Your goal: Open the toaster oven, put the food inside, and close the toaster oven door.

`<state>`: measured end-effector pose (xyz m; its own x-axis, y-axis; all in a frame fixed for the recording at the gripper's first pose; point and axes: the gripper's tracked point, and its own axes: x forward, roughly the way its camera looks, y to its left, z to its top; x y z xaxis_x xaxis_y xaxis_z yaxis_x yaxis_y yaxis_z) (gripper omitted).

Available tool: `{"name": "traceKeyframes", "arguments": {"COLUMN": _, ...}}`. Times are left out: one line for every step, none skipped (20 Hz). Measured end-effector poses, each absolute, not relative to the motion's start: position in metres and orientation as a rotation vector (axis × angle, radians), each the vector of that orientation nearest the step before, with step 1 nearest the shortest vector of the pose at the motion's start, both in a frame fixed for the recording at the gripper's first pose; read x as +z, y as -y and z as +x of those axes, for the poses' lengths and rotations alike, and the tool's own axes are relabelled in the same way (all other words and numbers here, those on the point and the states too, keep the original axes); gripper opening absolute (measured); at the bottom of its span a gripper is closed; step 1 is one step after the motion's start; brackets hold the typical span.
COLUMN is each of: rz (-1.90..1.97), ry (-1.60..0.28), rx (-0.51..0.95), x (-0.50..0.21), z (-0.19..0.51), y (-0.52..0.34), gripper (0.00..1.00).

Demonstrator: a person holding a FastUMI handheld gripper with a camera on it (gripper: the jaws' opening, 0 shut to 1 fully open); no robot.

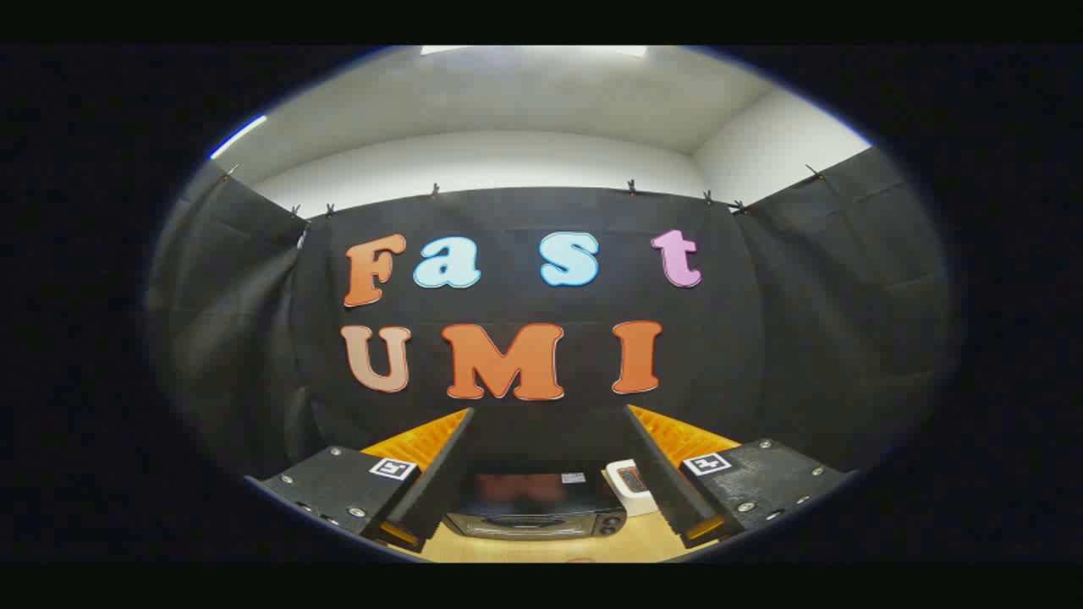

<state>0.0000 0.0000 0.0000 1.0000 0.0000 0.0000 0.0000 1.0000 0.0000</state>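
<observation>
My gripper is held up high and open, its two fingers spread wide with nothing between them. Far below, seen between the fingers, the toaster oven stands on a light wooden table against the black cloth wall. Its door is closed, with the handle across the front and knobs at its right side. A small white tray holding something reddish sits just to the right of the oven, partly hidden behind my right finger.
The black cloth wall closes the booth at the back and on both sides, with white room walls and ceiling above it. Bare tabletop lies in front of the oven.
</observation>
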Motion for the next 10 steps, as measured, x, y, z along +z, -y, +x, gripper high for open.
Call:
{"name": "traceKeyframes", "arguments": {"rz": 0.009, "ry": -0.004, "rx": 0.006, "x": -0.0009, "z": 0.0012, "y": -0.0008, "gripper": 0.99}}
{"name": "traceKeyframes", "arguments": {"rz": 0.021, "ry": -0.007, "rx": 0.01, "x": -0.0009, "z": 0.001, "y": -0.0007, "gripper": 0.99}}
{"name": "traceKeyframes", "arguments": {"rz": 0.032, "ry": -0.007, "rx": 0.014, "x": -0.0007, "z": 0.0027, "y": 0.0, "gripper": 0.99}}
{"name": "traceKeyframes", "arguments": {"rz": 0.038, "ry": -0.008, "rx": 0.014, "x": -0.001, "z": 0.0036, "y": 0.0007, "gripper": 0.99}}
{"name": "traceKeyframes", "arguments": {"rz": 0.041, "ry": -0.013, "rx": 0.012, "x": -0.0027, "z": 0.0037, "y": 0.0016, "gripper": 0.99}}
{"name": "traceKeyframes", "arguments": {"rz": 0.039, "ry": -0.017, "rx": 0.013, "x": -0.0037, "z": 0.0038, "y": 0.0015, "gripper": 0.99}}
{"name": "traceKeyframes", "arguments": {"rz": 0.032, "ry": -0.02, "rx": 0.016, "x": -0.0044, "z": 0.0041, "y": 0.0003, "gripper": 0.99}}
{"name": "traceKeyframes", "arguments": {"rz": 0.023, "ry": -0.022, "rx": 0.018, "x": -0.0049, "z": 0.0039, "y": -0.0008, "gripper": 0.99}}
{"name": "traceKeyframes", "arguments": {"rz": 0.014, "ry": -0.022, "rx": 0.018, "x": -0.0045, "z": 0.0042, "y": -0.0011, "gripper": 0.99}}
{"name": "traceKeyframes", "arguments": {"rz": 0.008, "ry": -0.02, "rx": 0.02, "x": -0.004, "z": 0.0045, "y": -0.002, "gripper": 0.99}}
